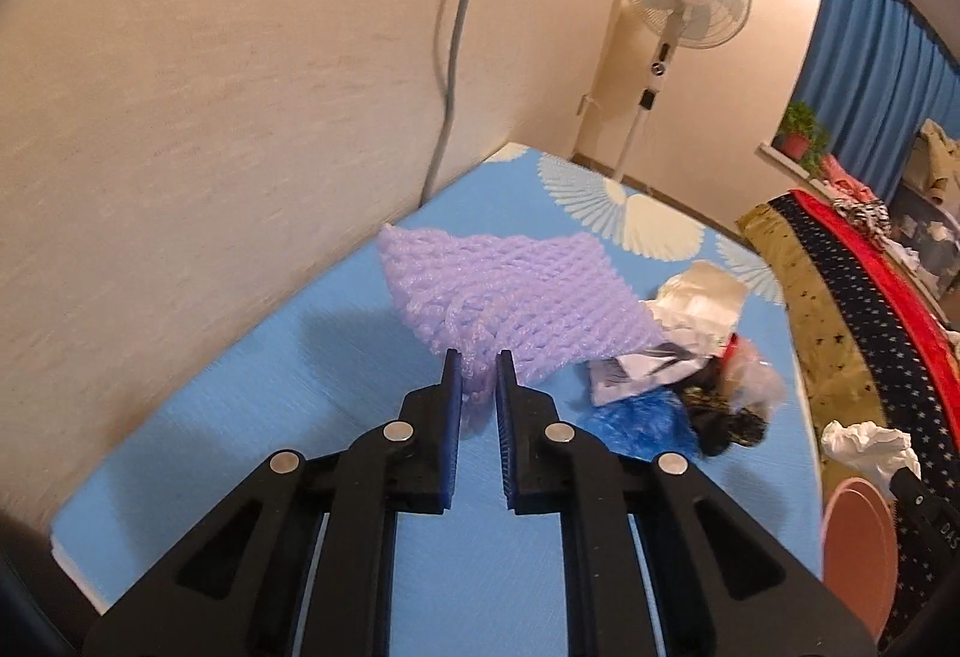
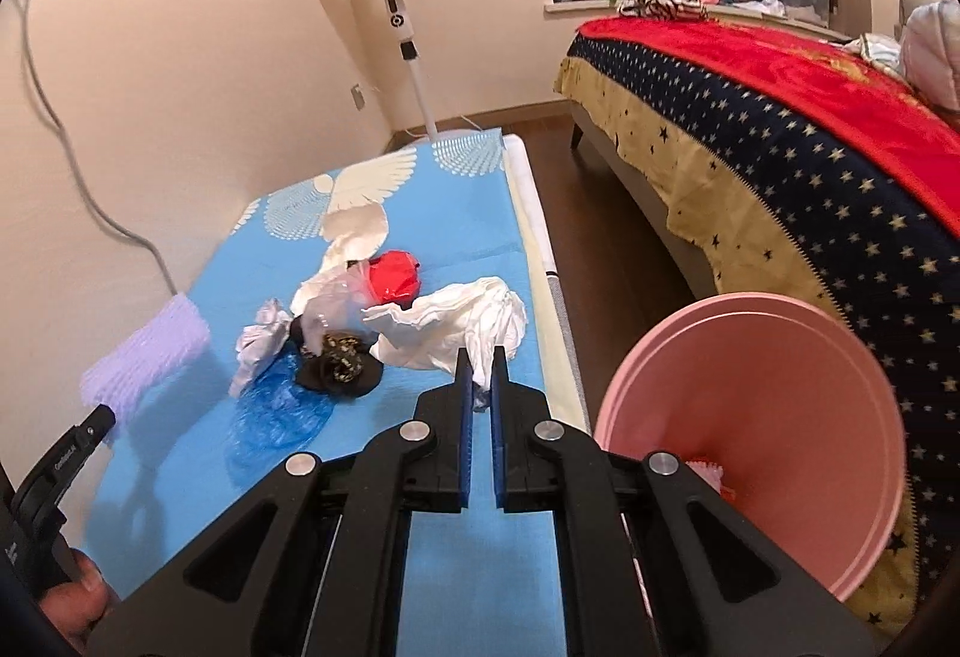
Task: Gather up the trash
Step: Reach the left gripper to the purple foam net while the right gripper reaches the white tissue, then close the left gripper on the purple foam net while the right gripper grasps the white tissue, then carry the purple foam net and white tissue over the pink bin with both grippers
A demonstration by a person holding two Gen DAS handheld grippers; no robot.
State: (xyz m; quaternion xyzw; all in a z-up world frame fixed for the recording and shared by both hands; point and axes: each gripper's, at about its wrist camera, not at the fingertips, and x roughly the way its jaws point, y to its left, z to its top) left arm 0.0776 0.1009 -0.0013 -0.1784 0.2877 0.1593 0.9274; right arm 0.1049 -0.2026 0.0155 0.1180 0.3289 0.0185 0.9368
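Foam netting and crumpled paper, both claws clenched on soft, light trash.
Left wrist: left claw [image 1: 478, 366] pinches the lilac foam net [image 1: 510, 291] by one corner above the tabletop [image 1: 240, 405]; it flexes, weighs little.
Right wrist: right claw [image 2: 480, 363] nips the white paper wad [image 2: 456, 321] near the tabletop's right edge beside the pink bin [image 2: 750, 417]; any fold grips.

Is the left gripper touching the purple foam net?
Touching: the left wrist view shows the left gripper pinching the purple foam net's edge.
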